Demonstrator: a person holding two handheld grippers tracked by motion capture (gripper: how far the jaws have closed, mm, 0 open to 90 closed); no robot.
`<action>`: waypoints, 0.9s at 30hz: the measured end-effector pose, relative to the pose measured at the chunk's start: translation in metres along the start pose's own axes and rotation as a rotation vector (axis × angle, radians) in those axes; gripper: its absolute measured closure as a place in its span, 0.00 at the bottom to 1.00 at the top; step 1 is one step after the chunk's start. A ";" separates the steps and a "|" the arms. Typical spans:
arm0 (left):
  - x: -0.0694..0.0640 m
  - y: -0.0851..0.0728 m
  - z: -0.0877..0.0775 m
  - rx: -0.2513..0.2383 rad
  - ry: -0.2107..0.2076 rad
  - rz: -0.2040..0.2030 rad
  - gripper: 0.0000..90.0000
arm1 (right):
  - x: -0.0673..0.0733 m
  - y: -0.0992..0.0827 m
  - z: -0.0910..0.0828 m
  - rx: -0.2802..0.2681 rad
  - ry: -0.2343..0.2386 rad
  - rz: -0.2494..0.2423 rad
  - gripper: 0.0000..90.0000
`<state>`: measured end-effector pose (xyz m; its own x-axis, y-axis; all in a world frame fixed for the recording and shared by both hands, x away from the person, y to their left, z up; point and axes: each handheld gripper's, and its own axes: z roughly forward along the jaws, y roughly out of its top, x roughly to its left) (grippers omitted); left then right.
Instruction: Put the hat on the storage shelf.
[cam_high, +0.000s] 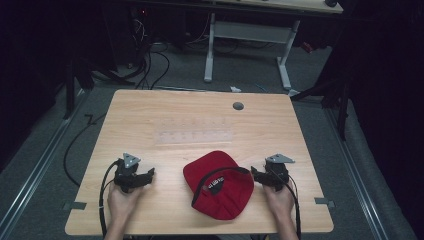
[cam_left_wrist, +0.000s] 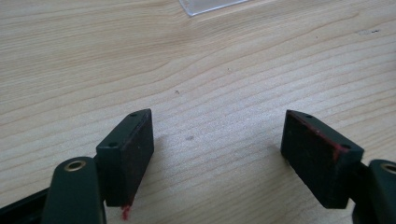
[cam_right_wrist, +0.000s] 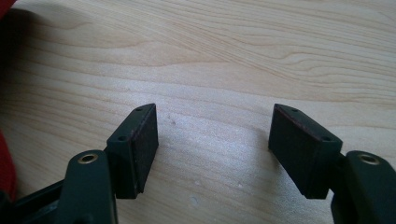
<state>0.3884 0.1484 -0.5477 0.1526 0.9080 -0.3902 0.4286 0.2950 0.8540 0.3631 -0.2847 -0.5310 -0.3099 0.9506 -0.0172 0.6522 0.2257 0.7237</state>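
A red cap (cam_high: 217, 186) lies upside down near the front middle of the wooden table (cam_high: 150, 115), with its dark inner band and a label showing. My left gripper (cam_high: 148, 176) rests on the table to the cap's left, a short gap away, held by a hand. In the left gripper view it (cam_left_wrist: 217, 154) stands open over bare wood. My right gripper (cam_high: 257, 174) sits just right of the cap, with its jaws close to the cap's edge. In the right gripper view it (cam_right_wrist: 215, 149) is open and empty, and the cap (cam_right_wrist: 5, 161) shows as a red strip at the left edge.
A clear plastic sheet (cam_high: 195, 131) lies flat on the table behind the cap, and its corner (cam_left_wrist: 210, 5) appears at the top of the left gripper view. A grey round grommet (cam_high: 238, 106) sits near the far edge. A white-legged desk (cam_high: 247, 35) stands beyond the table.
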 end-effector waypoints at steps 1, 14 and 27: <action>0.000 0.000 0.000 -0.001 0.000 -0.003 0.29 | 0.000 0.000 0.000 0.000 0.000 0.000 0.37; 0.000 0.000 0.000 -0.001 0.002 -0.002 0.29 | -0.001 0.000 0.000 -0.003 -0.002 0.007 0.41; 0.000 0.000 0.000 -0.001 0.003 -0.003 0.29 | -0.004 -0.001 -0.003 -0.002 0.021 0.013 0.44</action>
<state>0.3885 0.1480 -0.5477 0.1489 0.9080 -0.3917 0.4279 0.2980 0.8533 0.3614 -0.2894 -0.5295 -0.3157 0.9488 0.0066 0.6552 0.2130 0.7248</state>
